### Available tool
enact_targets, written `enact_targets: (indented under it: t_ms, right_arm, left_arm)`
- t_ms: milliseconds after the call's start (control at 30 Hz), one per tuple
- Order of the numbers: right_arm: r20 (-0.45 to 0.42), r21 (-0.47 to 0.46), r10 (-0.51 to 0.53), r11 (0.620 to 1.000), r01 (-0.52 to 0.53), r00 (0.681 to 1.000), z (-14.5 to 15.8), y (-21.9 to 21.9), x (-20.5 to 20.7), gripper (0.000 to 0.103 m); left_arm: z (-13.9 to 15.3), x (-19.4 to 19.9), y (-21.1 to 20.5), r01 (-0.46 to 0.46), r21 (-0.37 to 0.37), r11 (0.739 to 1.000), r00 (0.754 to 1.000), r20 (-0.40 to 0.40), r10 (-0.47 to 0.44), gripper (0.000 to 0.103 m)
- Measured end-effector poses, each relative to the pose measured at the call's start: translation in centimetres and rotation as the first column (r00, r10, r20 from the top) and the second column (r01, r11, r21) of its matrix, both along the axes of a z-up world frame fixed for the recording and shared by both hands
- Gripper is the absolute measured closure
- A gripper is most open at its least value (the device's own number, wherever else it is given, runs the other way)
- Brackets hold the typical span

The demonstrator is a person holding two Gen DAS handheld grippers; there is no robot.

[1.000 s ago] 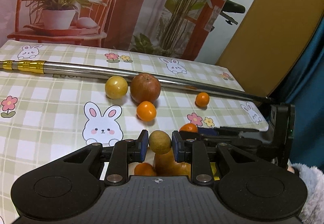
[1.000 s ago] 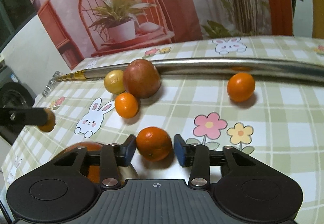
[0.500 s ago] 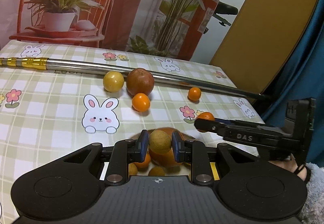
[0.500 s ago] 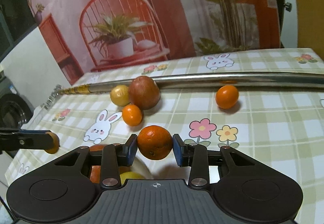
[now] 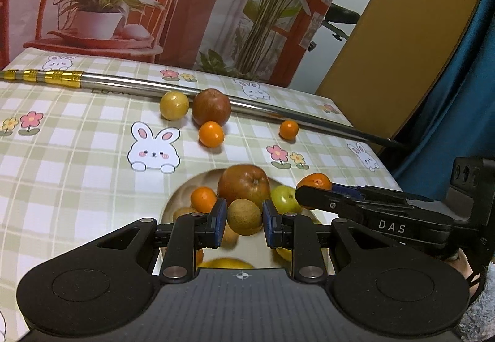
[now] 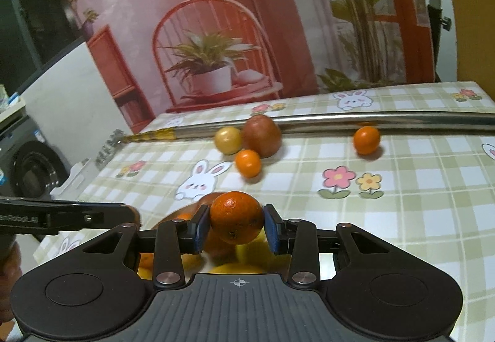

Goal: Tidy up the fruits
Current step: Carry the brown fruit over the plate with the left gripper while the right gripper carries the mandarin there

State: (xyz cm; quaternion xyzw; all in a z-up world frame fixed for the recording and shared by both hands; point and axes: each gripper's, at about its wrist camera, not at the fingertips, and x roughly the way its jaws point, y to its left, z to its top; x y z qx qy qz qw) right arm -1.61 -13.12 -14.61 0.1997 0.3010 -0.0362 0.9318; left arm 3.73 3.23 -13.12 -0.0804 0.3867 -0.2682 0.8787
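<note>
My left gripper (image 5: 244, 223): jaws clamped across a brown fruit (image 5: 244, 216), over the bowl (image 5: 173, 203); firm, light.
My right gripper (image 6: 236, 229): clamped on a mandarin (image 6: 236, 216); soft, I'd squeeze gently.
Worktop (image 5: 77, 162) beyond: apple (image 5: 212, 107), heavier, smooth; grip mid-girth.

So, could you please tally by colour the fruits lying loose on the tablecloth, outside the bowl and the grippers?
Small orange fruits: 2
Red-brown apple: 1
Yellow fruit: 1
Total: 4
</note>
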Motion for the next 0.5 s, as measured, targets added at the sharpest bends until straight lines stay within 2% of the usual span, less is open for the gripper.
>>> enact_targets:
  t_ms: [500]
  right_arm:
    - [-0.043,-0.026,0.094,0.995,-0.096,0.995,0.5,5.1,-2.4,0.069]
  left_arm:
    - [0.5,-2.4,1.1,-0.021,-0.008,1.000,0.999,0.027,0.022,0.077]
